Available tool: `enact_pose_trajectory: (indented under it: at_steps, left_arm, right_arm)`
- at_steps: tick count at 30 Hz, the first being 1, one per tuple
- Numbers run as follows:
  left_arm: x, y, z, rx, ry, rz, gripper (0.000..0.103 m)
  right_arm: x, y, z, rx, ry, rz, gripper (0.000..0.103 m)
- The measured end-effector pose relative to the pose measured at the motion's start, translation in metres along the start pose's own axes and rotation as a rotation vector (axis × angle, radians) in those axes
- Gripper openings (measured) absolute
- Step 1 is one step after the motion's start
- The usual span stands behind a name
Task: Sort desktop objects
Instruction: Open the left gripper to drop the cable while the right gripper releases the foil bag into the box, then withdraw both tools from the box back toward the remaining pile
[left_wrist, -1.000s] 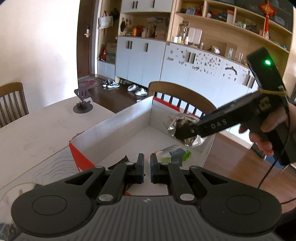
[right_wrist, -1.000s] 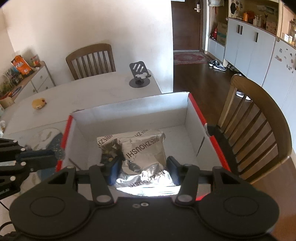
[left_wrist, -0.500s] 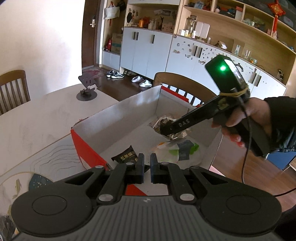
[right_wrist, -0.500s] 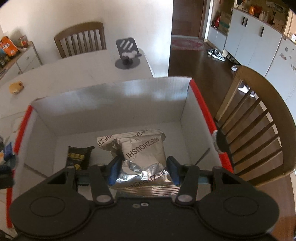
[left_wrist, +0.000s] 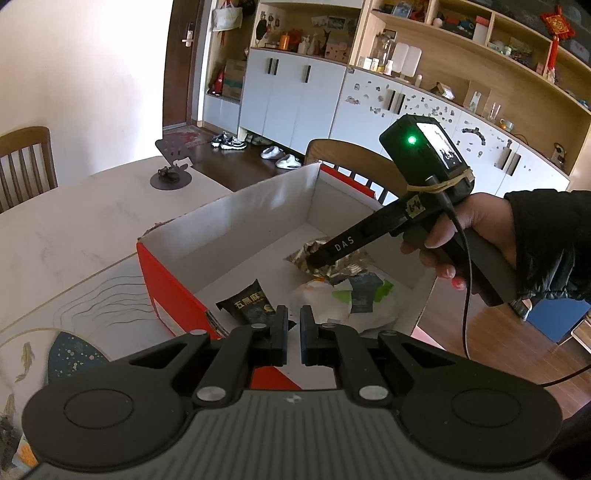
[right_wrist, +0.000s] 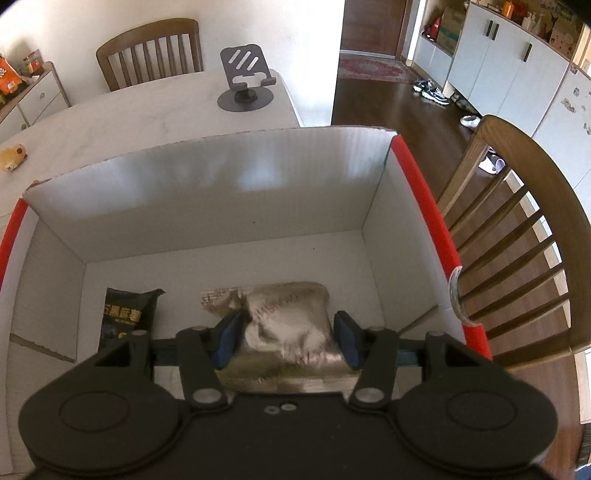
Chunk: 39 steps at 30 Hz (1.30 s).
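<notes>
Lowered: our right gripper (right_wrist: 284, 334) sinks into the red-edged white cardboard box (right_wrist: 207, 192) | crinkled silver foil packet (right_wrist: 288, 317) between slackening jaws, box floor at 6 o'clock | left gripper (left_wrist: 291, 334) closed, empty | black snack sachet (right_wrist: 127, 314) already inside, release pending

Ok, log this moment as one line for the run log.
step: placing silver foil packet in red-and-white box | right gripper: around packet, low inside box | left gripper: shut, empty | already in box: black snack packet

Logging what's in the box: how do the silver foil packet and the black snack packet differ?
The crinkled silver foil packet is puffy and sits between the right gripper fingers; the black snack packet is smaller, flatter, printed with gold characters and lies untouched. Both are inside the red-and-white cardboard box.
</notes>
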<state>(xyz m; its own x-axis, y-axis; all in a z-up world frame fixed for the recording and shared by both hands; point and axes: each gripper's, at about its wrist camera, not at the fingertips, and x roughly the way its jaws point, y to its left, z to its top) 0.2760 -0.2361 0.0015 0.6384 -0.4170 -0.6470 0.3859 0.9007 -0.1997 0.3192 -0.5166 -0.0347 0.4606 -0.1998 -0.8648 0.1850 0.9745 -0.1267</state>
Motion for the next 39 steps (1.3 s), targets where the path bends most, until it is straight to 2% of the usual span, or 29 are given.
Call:
enact_pose_trajectory:
  at_steps: [2, 6, 21, 30, 39]
  left_arm:
    - [0.0, 0.0, 0.0, 0.002, -0.002, -0.001, 0.005]
    - [0.0, -0.001, 0.0, 0.004, -0.005, -0.003, 0.005]
    - [-0.021, 0.001, -0.003, -0.007, -0.051, 0.016, 0.005]
    - [-0.047, 0.011, -0.011, -0.043, -0.094, 0.047, 0.005]
    - [-0.078, 0.028, -0.027, -0.05, -0.129, 0.05, 0.005]
  right_arm:
    - [-0.002, 0.0, 0.0, 0.0, -0.005, 0.002, 0.056]
    - [-0.01, 0.0, -0.001, 0.008, -0.026, 0.016, 0.066]
    - [-0.071, 0.013, -0.012, 0.02, -0.123, 0.096, 0.066]
    - [-0.11, 0.046, -0.013, -0.003, -0.183, 0.162, 0.067]
    - [-0.125, 0.081, -0.02, -0.001, -0.196, 0.15, 0.067]
